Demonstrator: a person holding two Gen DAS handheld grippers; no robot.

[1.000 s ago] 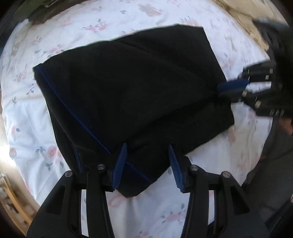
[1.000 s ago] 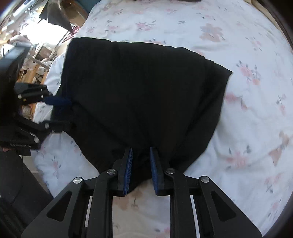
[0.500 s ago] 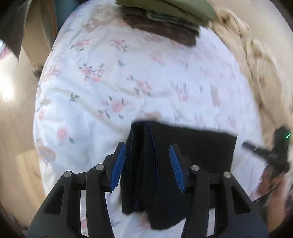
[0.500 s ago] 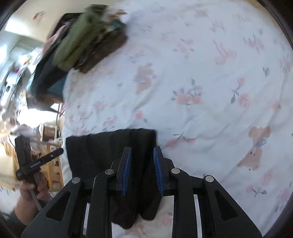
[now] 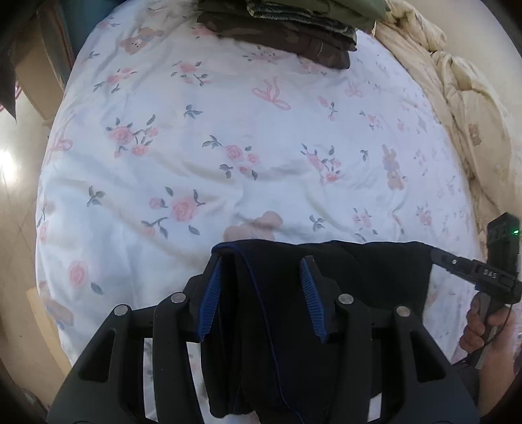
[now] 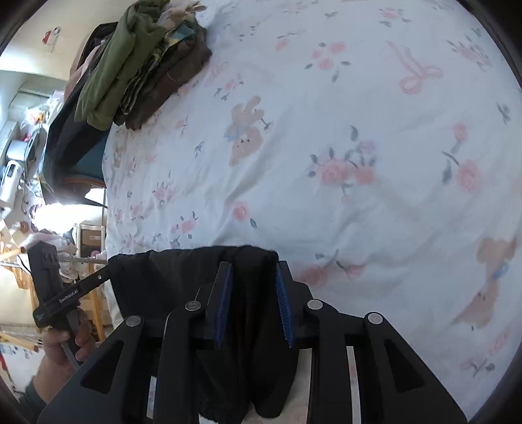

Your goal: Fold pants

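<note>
The black pants (image 5: 359, 277) with thin blue piping are folded and held up above the flowered bed sheet (image 5: 228, 156), their top edge stretched between both grippers. My left gripper (image 5: 261, 290) is shut on the thick left end of the fold, and cloth fills the gap between its blue pads. My right gripper (image 6: 253, 293) is shut on the other end of the pants (image 6: 163, 280), which hang down below its fingers. Each gripper shows in the other's view, in a hand: the right gripper (image 5: 456, 264) and the left gripper (image 6: 94, 280).
A stack of folded clothes (image 5: 287, 26) in olive and brown lies at the far edge of the bed, also seen as the stack (image 6: 137, 65) at upper left. A beige duvet (image 5: 456, 81) is bunched along the right side. Cluttered floor and furniture (image 6: 26, 163) lie beyond the bed's left edge.
The pants lay spread flat on the bed with a gripper at each near corner. Both grippers have rolled and swung, and the pants now hang folded between them above the sheet.
</note>
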